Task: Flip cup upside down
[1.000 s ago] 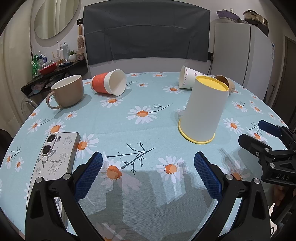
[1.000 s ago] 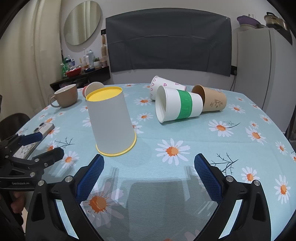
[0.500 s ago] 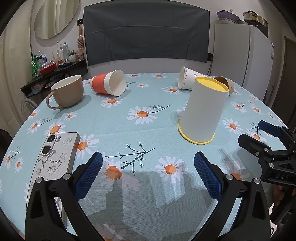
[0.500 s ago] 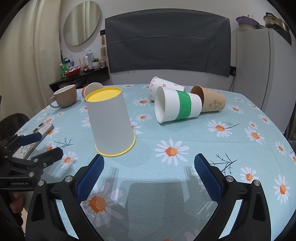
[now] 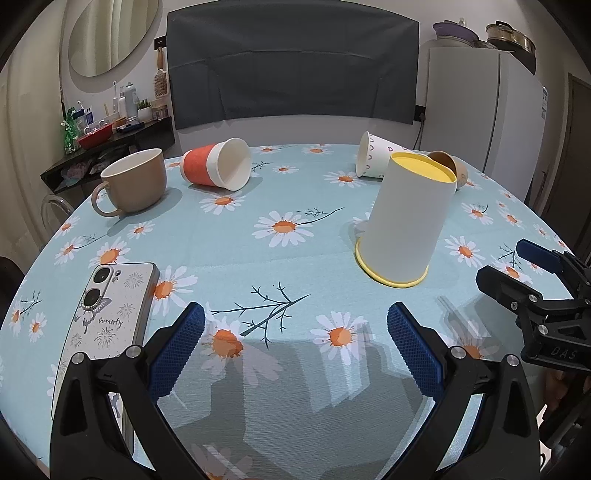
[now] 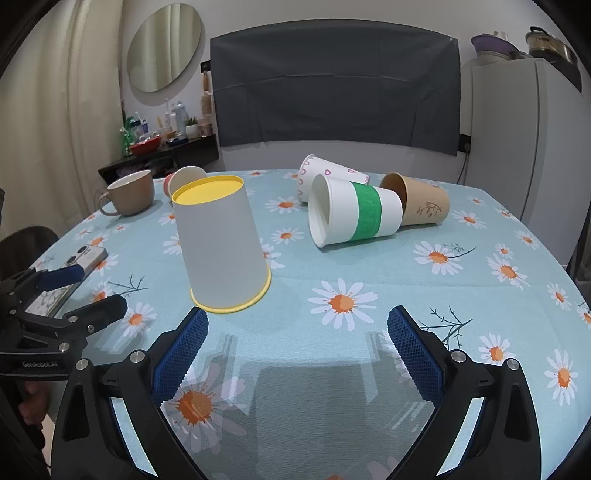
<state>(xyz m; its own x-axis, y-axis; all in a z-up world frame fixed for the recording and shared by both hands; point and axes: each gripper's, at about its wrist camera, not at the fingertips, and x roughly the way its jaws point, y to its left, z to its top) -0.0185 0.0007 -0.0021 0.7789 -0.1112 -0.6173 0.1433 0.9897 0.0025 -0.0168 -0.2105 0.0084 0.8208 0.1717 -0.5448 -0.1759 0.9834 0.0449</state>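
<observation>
Occlusion: brown paper cup (image 5: 448, 168) mostly behind yellow-rimmed cup (image 5: 406, 218) | red-sleeved cup (image 6: 181, 179) largely hidden, right wrist view | phone (image 6: 79, 258) partly behind left tool (image 6: 79, 295) | shelf bottles (image 5: 122, 103) too small to identify

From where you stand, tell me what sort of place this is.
Most likely a home dining area or kitchen corner: a round table under a daisy tablecloth, a white fridge with pots on top, and a cluttered side shelf.

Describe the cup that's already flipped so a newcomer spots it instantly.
On the daisy tablecloth, look in front of the paper cups lying on their sides. The yellow-rimmed white cup stands mouth-down, yellow base up; it is the only paper cup not lying on its side.
</observation>
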